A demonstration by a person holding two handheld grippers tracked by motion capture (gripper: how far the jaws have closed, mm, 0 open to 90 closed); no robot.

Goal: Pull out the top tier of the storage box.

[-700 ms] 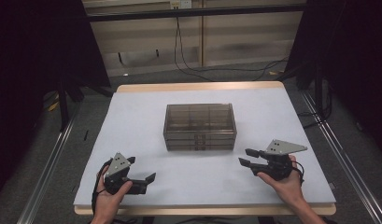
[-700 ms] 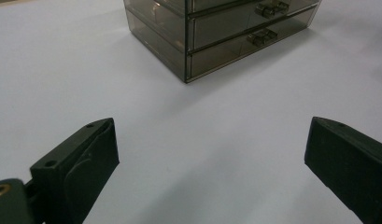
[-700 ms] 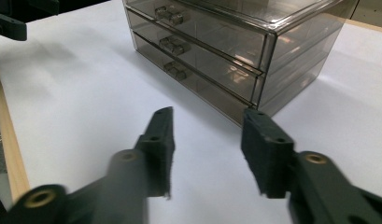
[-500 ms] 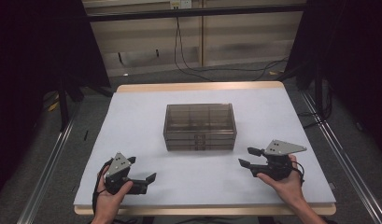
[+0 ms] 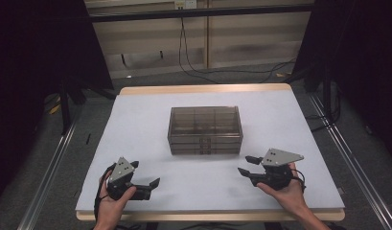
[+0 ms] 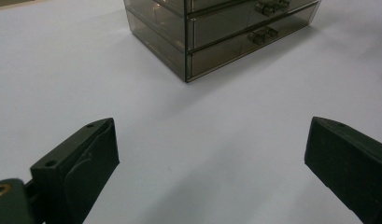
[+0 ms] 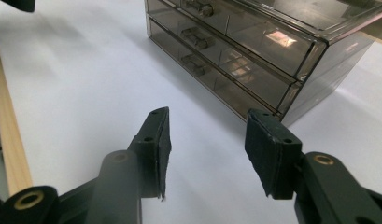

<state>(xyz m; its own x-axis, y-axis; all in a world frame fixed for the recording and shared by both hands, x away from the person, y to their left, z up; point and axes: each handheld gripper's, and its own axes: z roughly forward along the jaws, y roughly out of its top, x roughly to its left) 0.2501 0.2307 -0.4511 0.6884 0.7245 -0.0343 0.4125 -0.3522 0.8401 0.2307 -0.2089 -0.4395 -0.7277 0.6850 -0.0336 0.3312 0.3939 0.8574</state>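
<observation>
A smoky see-through drawer box with three rows of drawers stands shut at the middle of the white table. At the near left, my left gripper rests in a hand, its jaws wide apart with nothing between them. In the left gripper view the left gripper points at the drawer box from some way off. My right gripper sits at the near right, open and empty. The right gripper aims toward the box's front right corner, apart from it.
A wooden edge borders the table at the far side. Metal rails run along both sides of it. Cables lie on the floor behind. Bare white surface lies between the grippers and the box.
</observation>
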